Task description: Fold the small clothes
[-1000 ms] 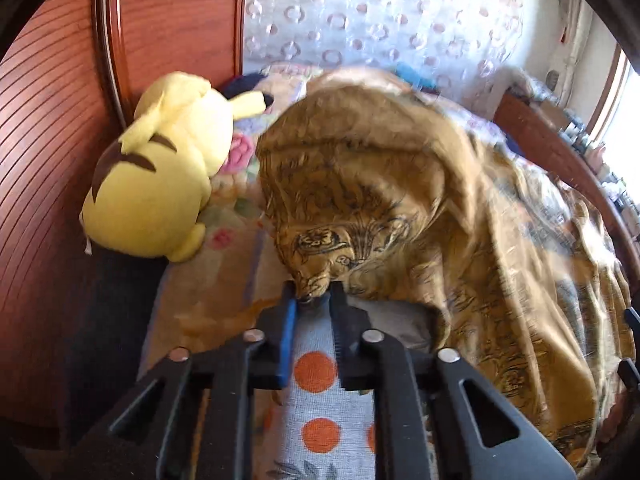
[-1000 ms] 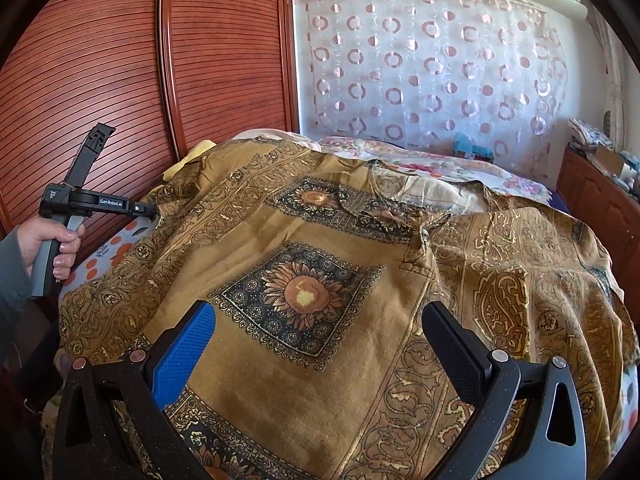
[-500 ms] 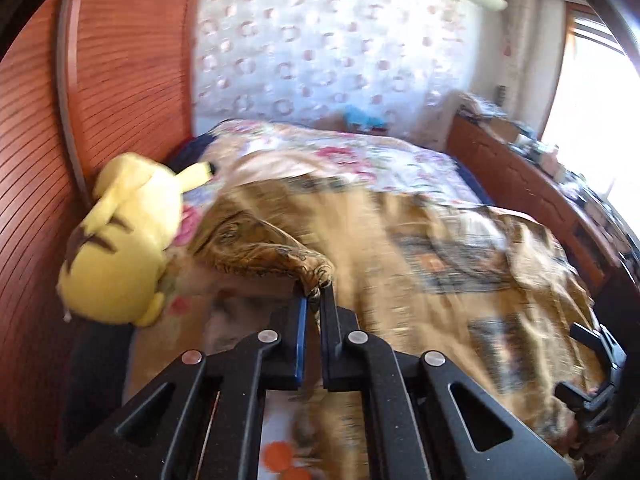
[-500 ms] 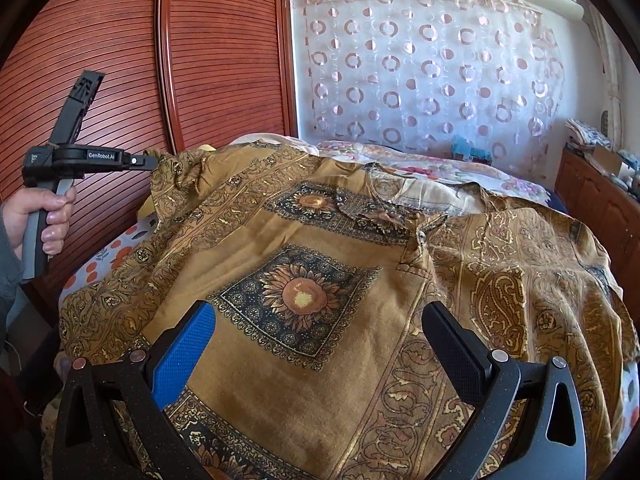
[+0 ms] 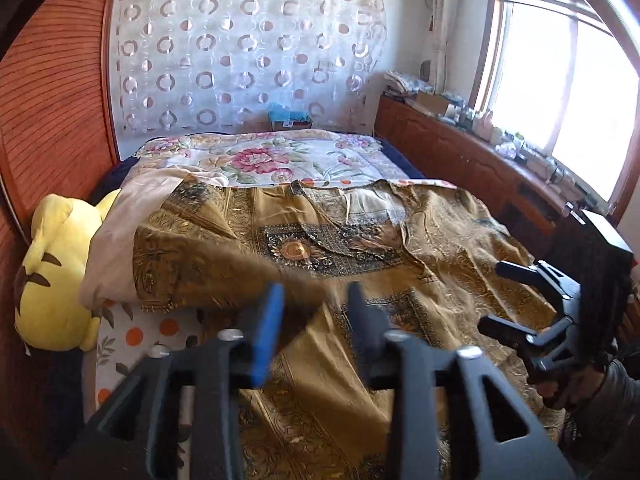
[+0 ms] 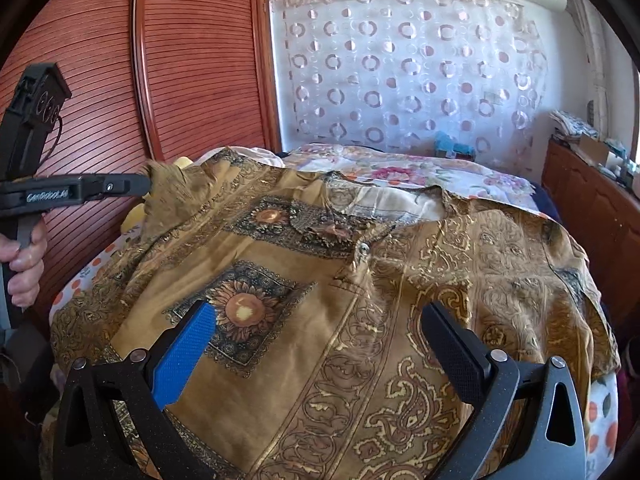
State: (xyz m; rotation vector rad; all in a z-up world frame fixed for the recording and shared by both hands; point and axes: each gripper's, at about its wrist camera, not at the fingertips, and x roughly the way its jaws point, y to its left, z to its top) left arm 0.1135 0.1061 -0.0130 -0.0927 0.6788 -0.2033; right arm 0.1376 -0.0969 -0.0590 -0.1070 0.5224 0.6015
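Note:
A golden-brown patterned shirt (image 6: 360,300) with sunflower squares lies spread face up on the bed; it also shows in the left wrist view (image 5: 400,264). My left gripper (image 5: 314,300) is open, and a blurred fold of the shirt's sleeve (image 5: 248,276) hangs between and just past its fingers. In the right wrist view the left gripper (image 6: 140,185) is at the left with the sleeve end (image 6: 172,188) at its tip. My right gripper (image 6: 320,328) is open and empty, above the shirt's lower front; it also shows in the left wrist view (image 5: 496,296).
A yellow plush toy (image 5: 56,276) lies by the red-brown wooden wardrobe (image 6: 180,72) on the left. A floral sheet (image 5: 280,156) covers the far bed. A wooden cabinet (image 5: 472,160) with clutter runs under the window on the right. A dotted curtain (image 6: 400,72) hangs behind.
My left gripper lifted the sleeve and carried it right over the shirt, then its jaws opened; they were shut on the sleeve before. The right gripper has stayed still and open.

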